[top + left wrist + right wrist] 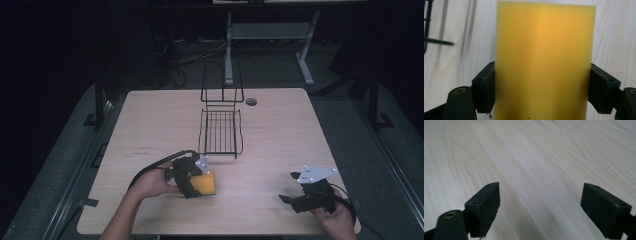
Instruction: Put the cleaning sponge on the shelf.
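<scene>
Your left gripper (541, 87) pinches the sponge (544, 62) near the rack (220, 131). Your right gripper (540, 207) is spread over the table (529, 157).

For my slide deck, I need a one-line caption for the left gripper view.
Left gripper clamps a yellow sponge between its black jaws above the wooden table.

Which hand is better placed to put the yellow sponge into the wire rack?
Left. Its tongs already clamp the yellow sponge, just in front of the wire rack. The right tongs are open, holding nothing, farther off.
</scene>
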Available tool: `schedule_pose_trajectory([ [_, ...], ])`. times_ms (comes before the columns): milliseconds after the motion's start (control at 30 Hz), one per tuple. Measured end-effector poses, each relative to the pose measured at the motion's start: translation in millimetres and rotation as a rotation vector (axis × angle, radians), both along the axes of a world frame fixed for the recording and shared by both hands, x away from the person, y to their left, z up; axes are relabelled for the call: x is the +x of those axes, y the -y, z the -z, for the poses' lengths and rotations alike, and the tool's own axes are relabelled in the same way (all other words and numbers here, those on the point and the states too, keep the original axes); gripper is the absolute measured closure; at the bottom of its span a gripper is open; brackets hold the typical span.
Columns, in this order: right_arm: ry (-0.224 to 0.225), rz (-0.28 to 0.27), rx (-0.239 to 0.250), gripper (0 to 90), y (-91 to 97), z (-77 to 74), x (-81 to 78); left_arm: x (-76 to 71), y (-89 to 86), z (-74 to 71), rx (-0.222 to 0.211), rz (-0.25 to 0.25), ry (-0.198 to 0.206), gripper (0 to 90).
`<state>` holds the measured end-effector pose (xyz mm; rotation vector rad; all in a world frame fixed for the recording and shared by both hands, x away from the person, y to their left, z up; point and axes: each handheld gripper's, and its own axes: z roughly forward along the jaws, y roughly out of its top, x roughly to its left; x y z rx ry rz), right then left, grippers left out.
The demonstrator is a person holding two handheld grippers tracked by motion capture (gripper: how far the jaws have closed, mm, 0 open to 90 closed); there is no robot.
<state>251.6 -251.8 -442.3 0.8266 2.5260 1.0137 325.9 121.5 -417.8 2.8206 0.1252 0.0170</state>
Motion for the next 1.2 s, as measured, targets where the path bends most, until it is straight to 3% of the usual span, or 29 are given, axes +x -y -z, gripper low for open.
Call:
schedule_pose_trajectory([
  [567, -0.004, 0.005, -0.001, 15.2, 0.3, 1.3, 1.4, 10.2, 2.5, -10.8, -0.012, -0.011, 0.01, 22.1],
  [1000, -0.011, 0.012, 0.009, 15.2, 3.8, 2.0, 0.8, 24.2, 7.0, -28.4, -0.036, -0.027, 0.025, 22.1],
  [1200, -0.008, 0.012, 0.015, 15.2, 4.7, 2.3, 0.2, 30.0, 9.6, -31.8, -0.022, -0.025, 0.027, 22.1],
])
